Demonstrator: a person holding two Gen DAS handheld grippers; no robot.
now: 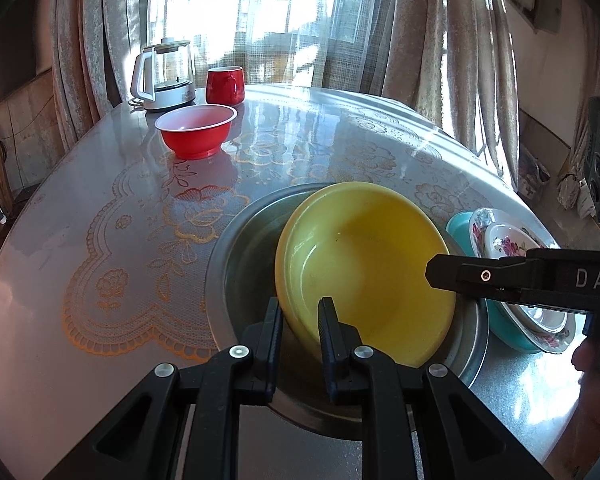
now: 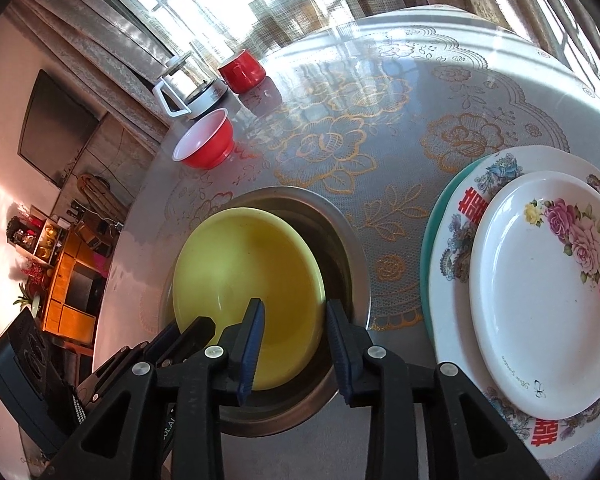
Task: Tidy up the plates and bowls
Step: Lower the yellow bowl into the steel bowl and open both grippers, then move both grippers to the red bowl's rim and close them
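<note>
On the far left of the worktop [image 1: 80,208] I see a glass kettle [image 1: 166,76] with a white handle. Just right of it stands a red mug [image 1: 225,85]. In front of both sits a red bowl [image 1: 196,130], upright, white inside, well apart from the rest.

Nearer me, a steel basin [image 1: 236,264] is set on the lace-patterned cover. Inside it is the yellow bowl [image 1: 364,272]. It is round, so it has no long axis. It is plain, glossy and shallow, with a broad rim. From the left wrist view it tilts, its left edge raised and its opening facing up and to the right. From the right wrist view it looks closer to level, so I cannot tell how steep the tilt is.

My left gripper [image 1: 300,316] has its jaws on either side of the yellow bowl's near rim, pinching it. One jaw is outside the bowl and one inside.

My right gripper [image 2: 294,320] hangs above the near right edge of the yellow bowl. Its jaws are spread, holding nothing. One jaw is over the bowl and the other over the basin's rim.

Farthest right lies a stack of plates. A teal plate [image 2: 440,216] is lowest, a patterned plate [image 2: 456,248] with red characters lies on it, and a white plate [image 2: 532,300] with pink flowers is on top.
</note>
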